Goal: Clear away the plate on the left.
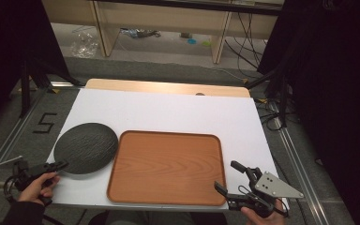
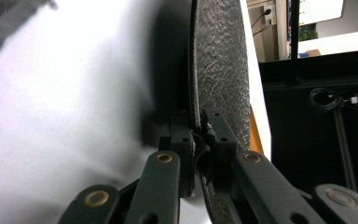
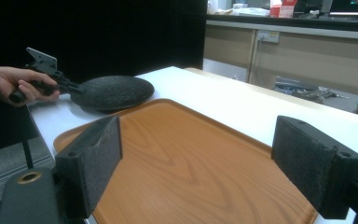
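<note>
A round black textured plate (image 1: pixel 86 147) lies on the white table top, left of a wooden tray (image 1: pixel 166 167). My left gripper (image 1: pixel 62 165) is shut on the plate's near-left rim; in the left gripper view its jaws pinch the plate (image 2: pixel 223 79) edge between the pads (image 2: pixel 184 140). My right gripper (image 1: pixel 234 177) hovers at the tray's near-right corner, jaws wide open with nothing between them. In the right gripper view the tray (image 3: pixel 182 158) stretches ahead between the open pads (image 3: pixel 98 154), and the plate (image 3: pixel 114 92) and the left gripper (image 3: pixel 72 86) are farther off.
The white table top (image 1: pixel 178 115) has bare room behind the tray and plate. A wooden strip (image 1: pixel 168 87) runs along the far edge. Metal rails and cables (image 1: pixel 272 117) flank the table. A person's hands hold both grippers at the near edge.
</note>
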`<state>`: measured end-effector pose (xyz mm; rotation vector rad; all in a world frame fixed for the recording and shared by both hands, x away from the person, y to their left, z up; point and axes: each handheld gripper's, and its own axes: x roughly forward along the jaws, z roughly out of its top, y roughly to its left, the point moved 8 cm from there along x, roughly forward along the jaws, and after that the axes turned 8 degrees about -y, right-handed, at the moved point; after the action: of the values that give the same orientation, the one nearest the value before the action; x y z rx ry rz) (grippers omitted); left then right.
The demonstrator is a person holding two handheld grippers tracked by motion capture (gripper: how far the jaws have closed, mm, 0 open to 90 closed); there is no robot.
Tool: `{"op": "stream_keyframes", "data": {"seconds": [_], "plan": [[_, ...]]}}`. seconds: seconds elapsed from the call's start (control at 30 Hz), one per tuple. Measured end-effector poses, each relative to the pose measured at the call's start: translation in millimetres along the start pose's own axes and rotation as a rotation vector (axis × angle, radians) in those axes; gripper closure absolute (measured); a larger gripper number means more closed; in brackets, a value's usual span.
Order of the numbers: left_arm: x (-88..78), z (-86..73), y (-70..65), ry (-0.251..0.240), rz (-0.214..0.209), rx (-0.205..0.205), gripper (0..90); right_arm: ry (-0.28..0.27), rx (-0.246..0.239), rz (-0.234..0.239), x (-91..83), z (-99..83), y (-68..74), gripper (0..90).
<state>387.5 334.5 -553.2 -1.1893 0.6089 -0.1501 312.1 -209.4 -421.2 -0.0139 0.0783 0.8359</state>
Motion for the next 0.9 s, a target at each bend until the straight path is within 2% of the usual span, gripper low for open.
{"op": "stream_keyframes", "data": {"seconds": [0.13, 0.17, 0.23, 0.27, 0.37, 0.43, 0.53, 0.6, 0.67, 0.8, 0.87, 0.9], "plan": [[-0.7, 0.8, -0.2, -0.023, 0.007, -0.027, 84.9, -0.01, -0.014, 0.006, 0.8, 0.7, -0.8, 17.5], [-2.1, 2.2, -1.5, -0.041, -0.007, -0.055, 84.9, -0.009, -0.016, 0.006, 0.8, 0.5, -1.0, 17.5], [-3.3, 3.5, -2.0, -0.049, 0.001, -0.046, 85.8, -0.011, -0.015, 0.01, 0.8, 0.6, -0.7, 17.5], [-5.5, 6.1, -4.3, -0.077, 0.005, -0.044, 85.9, -0.019, -0.016, 0.001, 1.4, 1.1, -1.2, 17.5], [-6.4, 6.5, -4.1, -0.087, 0.005, -0.045, 85.8, -0.001, -0.011, 0.017, 1.0, -0.2, 0.2, 17.5], [-5.7, 6.2, -3.1, -0.094, 0.012, -0.056, 85.7, -0.019, -0.014, 0.001, 1.4, 1.3, -0.9, 17.5], [-7.1, 7.2, -5.9, -0.095, -0.002, -0.056, 85.4, -0.008, -0.014, 0.009, 0.8, 0.4, -0.6, 17.5], [-8.4, 7.9, -9.7, -0.093, -0.014, -0.03, 84.7, -0.005, -0.01, 0.018, 0.8, 0.6, 0.2, 17.5], [-8.1, 8.0, -9.8, -0.098, -0.007, -0.028, 84.7, -0.006, -0.009, 0.018, 0.8, 0.4, 0.2, 17.5], [-9.5, 8.1, -8.7, -0.085, -0.015, -0.054, 84.4, -0.02, -0.014, -0.001, 1.1, 0.8, -1.6, 17.5], [-10.3, 11.2, -9.4, -0.104, -0.009, -0.041, 84.4, -0.004, -0.009, 0.013, 0.4, -0.2, -0.6, 17.4], [-10.5, 11.6, -10.1, -0.108, -0.01, -0.034, 84.1, -0.02, -0.013, 0.001, 1.0, 0.9, -1.4, 17.4]]}}
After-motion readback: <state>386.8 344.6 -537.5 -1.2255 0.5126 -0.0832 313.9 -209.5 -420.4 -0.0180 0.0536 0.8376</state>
